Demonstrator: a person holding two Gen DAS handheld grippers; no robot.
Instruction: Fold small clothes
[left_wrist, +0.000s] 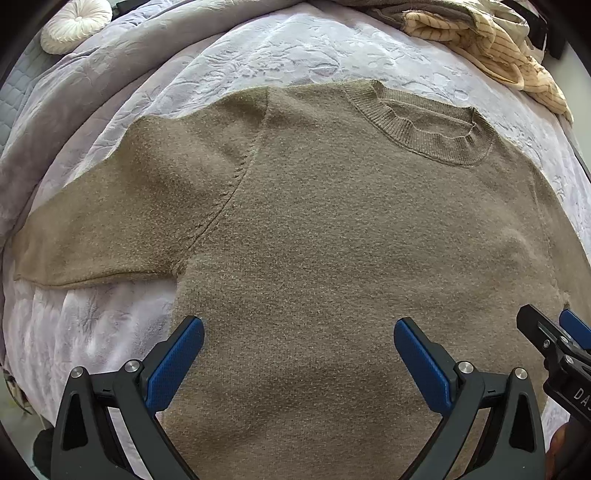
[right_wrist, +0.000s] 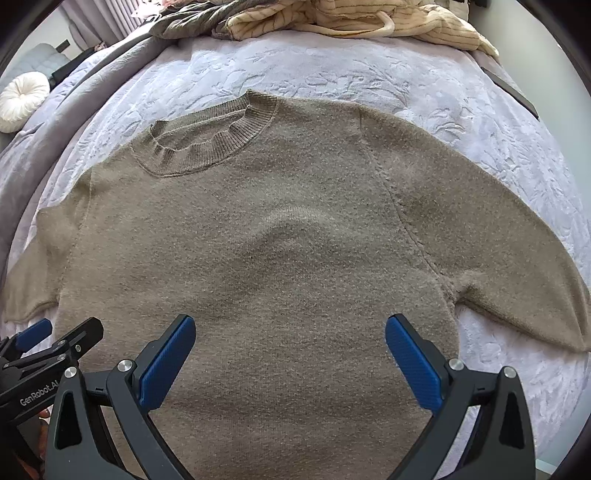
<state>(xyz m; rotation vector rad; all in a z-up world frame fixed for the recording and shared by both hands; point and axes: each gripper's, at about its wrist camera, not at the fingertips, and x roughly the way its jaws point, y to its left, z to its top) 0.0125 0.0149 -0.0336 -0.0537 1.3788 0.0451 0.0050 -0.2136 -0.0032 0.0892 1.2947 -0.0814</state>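
Observation:
A brown knitted sweater (left_wrist: 332, 229) (right_wrist: 266, 236) lies flat and spread out on the bed, ribbed collar (left_wrist: 424, 125) (right_wrist: 214, 136) at the far end, both sleeves stretched sideways. My left gripper (left_wrist: 299, 350) hovers open over the lower left part of its body, blue pads wide apart, nothing between them. My right gripper (right_wrist: 290, 347) hovers open over the lower right part, also holding nothing. Each gripper shows at the edge of the other's view: the right gripper (left_wrist: 561, 343) and the left gripper (right_wrist: 48, 343).
The sweater rests on a pale lilac embossed bedspread (left_wrist: 277, 48) (right_wrist: 369, 70). A heap of cream striped clothes (left_wrist: 498, 44) (right_wrist: 369, 22) lies at the far end. A round white cushion (left_wrist: 75, 24) (right_wrist: 22, 99) sits far left.

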